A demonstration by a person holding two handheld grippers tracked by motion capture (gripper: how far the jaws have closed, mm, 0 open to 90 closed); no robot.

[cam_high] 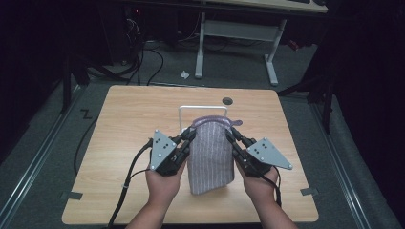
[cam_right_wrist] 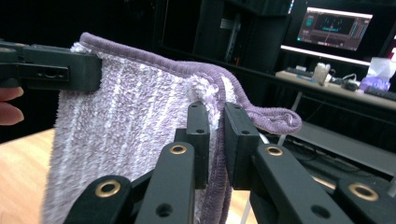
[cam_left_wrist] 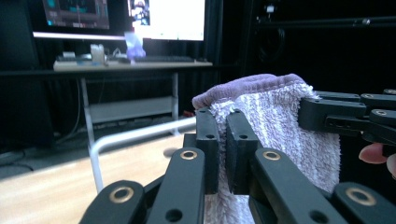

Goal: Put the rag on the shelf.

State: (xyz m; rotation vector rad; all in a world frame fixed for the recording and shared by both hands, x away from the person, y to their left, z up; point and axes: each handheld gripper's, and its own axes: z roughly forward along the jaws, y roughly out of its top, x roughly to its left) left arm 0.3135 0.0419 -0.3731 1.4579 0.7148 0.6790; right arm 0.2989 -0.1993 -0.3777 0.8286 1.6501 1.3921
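Note:
A purple striped towel (cam_high: pixel 210 157) hangs folded above the wooden table (cam_high: pixel 124 124), held up by its two top corners. My left gripper (cam_high: pixel 192 133) is shut on the towel's top left corner, and in the left gripper view its jaws pinch the fluffy edge of the towel (cam_left_wrist: pixel 280 116). At the top right corner my right gripper (cam_high: pixel 229 134) is shut on the towel (cam_right_wrist: pixel 140 126), whose purple hem curls over past the jaws. Each gripper view also shows the other gripper clamped on the far corner. A white wire rack (cam_high: pixel 184 114) stands just behind the towel.
A dark round hole (cam_high: pixel 227 100) sits near the table's far edge. Beyond the table are a white desk frame (cam_high: pixel 236 33), cables on the floor (cam_high: pixel 148 57), and a desk with lit monitors (cam_left_wrist: pixel 121 18). Tape marks (cam_high: pixel 71 195) lie at the table's front corners.

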